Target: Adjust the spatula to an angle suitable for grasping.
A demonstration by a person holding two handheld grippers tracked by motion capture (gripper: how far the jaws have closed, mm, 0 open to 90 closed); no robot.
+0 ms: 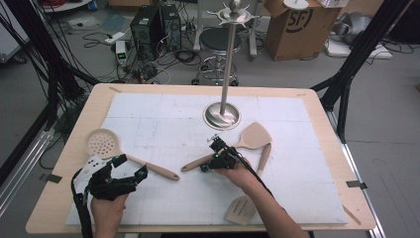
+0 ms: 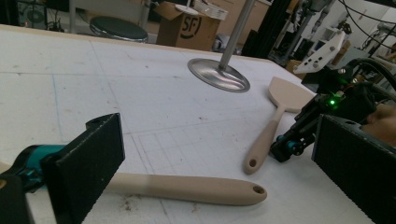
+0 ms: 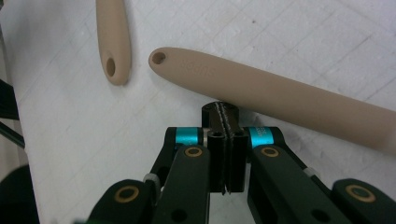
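A beige skimmer lies at the left of the white mat, its handle running right. My left gripper stands open astride that handle; in the left gripper view the wide-apart pads do not press it. A beige spatula lies right of centre, its handle slanting toward the skimmer's handle end. My right gripper is shut, nothing between its jaws, tips right at the near side of the spatula handle; whether they touch I cannot tell. The right gripper shows a green light.
A metal stand with a round base rises from the mat's far middle. A slotted turner lies near the front edge, partly under the right forearm. The wooden table borders the mat. A stool, boxes and cables stand on the floor beyond.
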